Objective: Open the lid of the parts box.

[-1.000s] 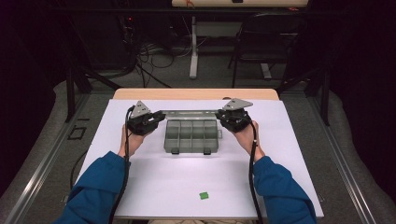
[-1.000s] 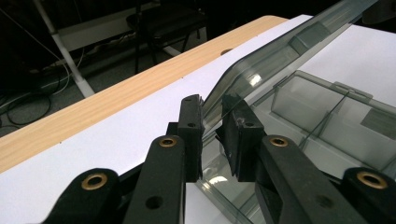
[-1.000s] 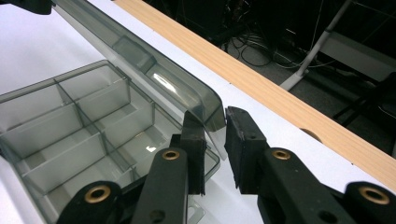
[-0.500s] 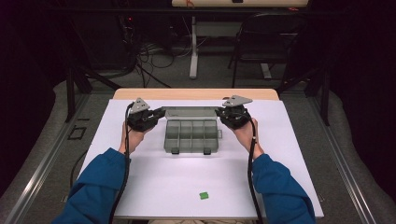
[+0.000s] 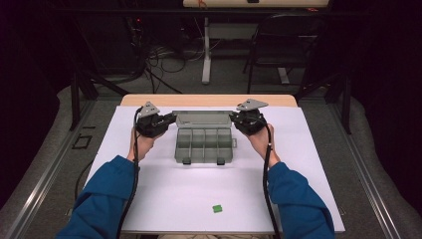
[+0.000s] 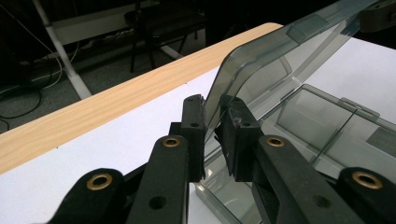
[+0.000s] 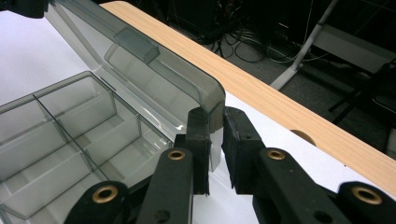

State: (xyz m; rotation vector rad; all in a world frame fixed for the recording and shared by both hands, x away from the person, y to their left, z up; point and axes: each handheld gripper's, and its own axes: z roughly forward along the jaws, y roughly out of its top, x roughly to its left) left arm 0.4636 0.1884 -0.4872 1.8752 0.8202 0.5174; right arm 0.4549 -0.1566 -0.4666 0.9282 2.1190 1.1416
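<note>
Organizer box (image 5: 204,144), smoky, seemingly empty

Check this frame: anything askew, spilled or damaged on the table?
Nothing damaged or spilled. The organizer box sits square, compartments empty, its lid raised, one corner pinched in the left gripper, the other in the right gripper. Only stray: a small green piece alone near the table's front edge.
</note>
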